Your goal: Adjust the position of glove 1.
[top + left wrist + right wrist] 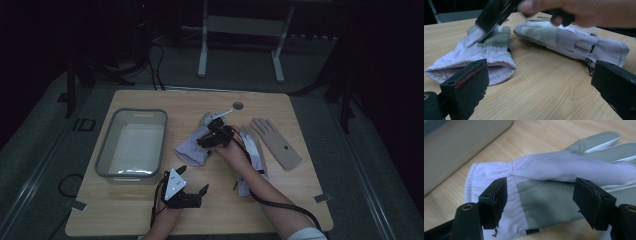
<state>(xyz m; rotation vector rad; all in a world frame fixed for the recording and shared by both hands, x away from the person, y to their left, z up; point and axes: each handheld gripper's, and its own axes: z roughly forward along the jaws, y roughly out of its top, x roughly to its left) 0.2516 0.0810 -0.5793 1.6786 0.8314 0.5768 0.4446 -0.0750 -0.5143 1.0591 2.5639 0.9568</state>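
The lilac glove [544,170], lying flat on the table [150,210] just beside the grey bin [131,142], is judged soft, light and limp, best pinched at the gathered cuff, the right gripper [540,200] jaws being held wide above it, nothing gripped.

Black claws [188,181], grey triangular plate (left), trailing black cables, white sleeve [307,234]
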